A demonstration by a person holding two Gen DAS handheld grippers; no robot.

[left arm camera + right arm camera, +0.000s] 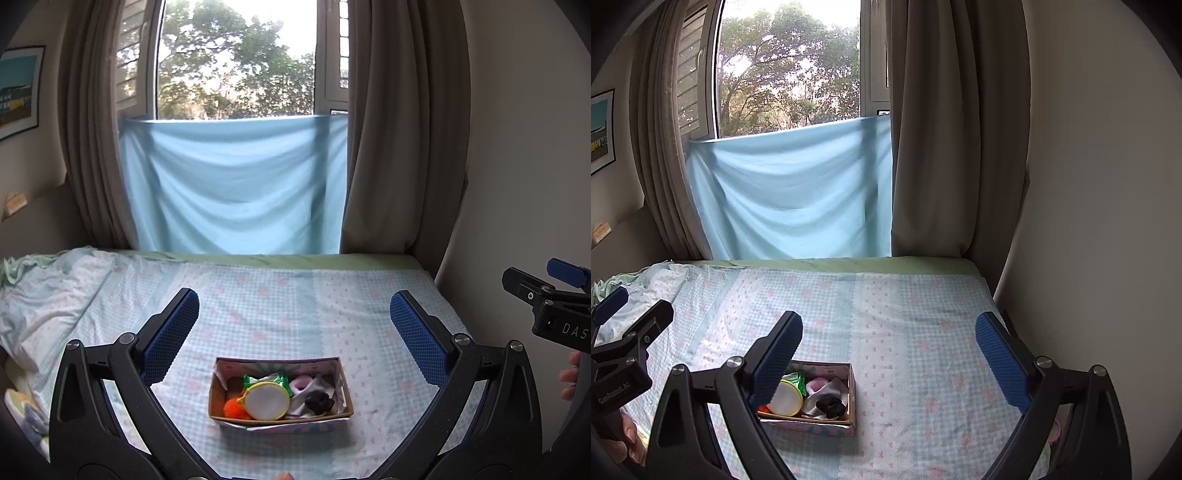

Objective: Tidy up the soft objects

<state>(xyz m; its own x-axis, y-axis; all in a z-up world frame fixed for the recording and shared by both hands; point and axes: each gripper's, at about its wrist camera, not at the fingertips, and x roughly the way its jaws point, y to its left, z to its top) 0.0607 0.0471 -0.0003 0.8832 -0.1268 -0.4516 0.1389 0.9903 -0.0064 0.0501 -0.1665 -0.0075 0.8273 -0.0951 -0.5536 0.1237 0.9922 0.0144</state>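
**Cardboard box of soft items on the bed**

Sits low and central on the checked bedsheet [280, 295]: an open cardboard box [280, 417] packed with an orange pom-pom [233, 408], a yellow-rimmed round pad [266, 402], a green wrapper [264, 380], a pink scrunchie [300, 384] and a black scrunchie [321, 400]. Left gripper [295, 317] spread wide, holding nothing, above the box. Right gripper [888, 343] likewise parted and empty, box just beside its left finger. Behind the bed: pale blue cloth [236, 184] between brown curtains [399, 147].
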